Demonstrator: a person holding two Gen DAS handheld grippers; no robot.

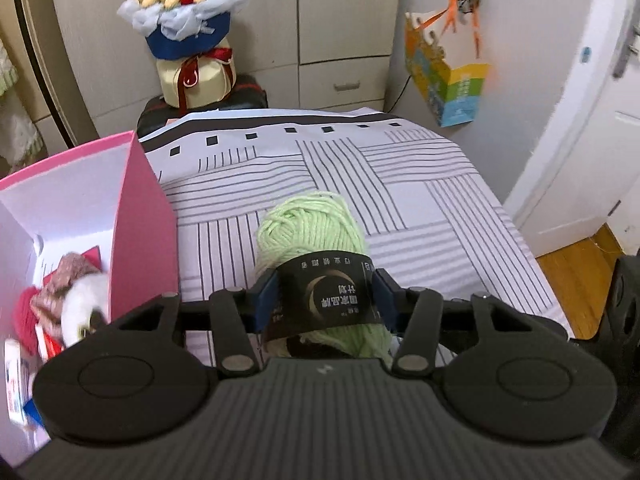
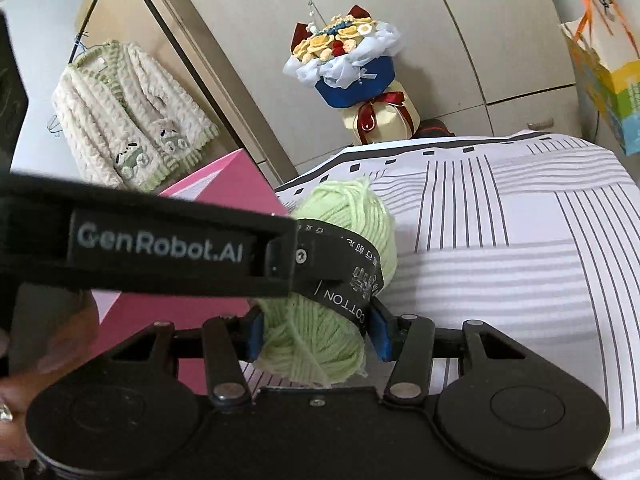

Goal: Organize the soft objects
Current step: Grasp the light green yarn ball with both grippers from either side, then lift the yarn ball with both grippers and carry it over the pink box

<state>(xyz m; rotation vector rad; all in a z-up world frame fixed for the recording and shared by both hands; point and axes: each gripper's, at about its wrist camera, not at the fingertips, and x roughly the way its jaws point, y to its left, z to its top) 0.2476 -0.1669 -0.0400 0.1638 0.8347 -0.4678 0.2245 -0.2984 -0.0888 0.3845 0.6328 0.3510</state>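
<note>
A light green yarn skein (image 1: 316, 220) with a black paper band is held above the striped bed sheet (image 1: 420, 200). My left gripper (image 1: 326, 296) is shut on it at the band. In the right wrist view the same skein (image 2: 344, 216) sits between my right gripper's (image 2: 316, 332) blue pads, which press its lower end. The left gripper's arm (image 2: 160, 240) crosses that view from the left and grips the band. An open pink box (image 1: 140, 216) stands at the left and holds several soft items, among them red yarn (image 1: 24, 320) and a white fluffy piece (image 1: 82, 304).
A bouquet (image 1: 188, 0) on a cream box stands on a dark stool behind the bed. A colourful paper bag (image 1: 444, 80) hangs on the wall at right. A knitted cardigan (image 2: 128, 116) hangs on a rack at left. Wardrobe doors fill the back.
</note>
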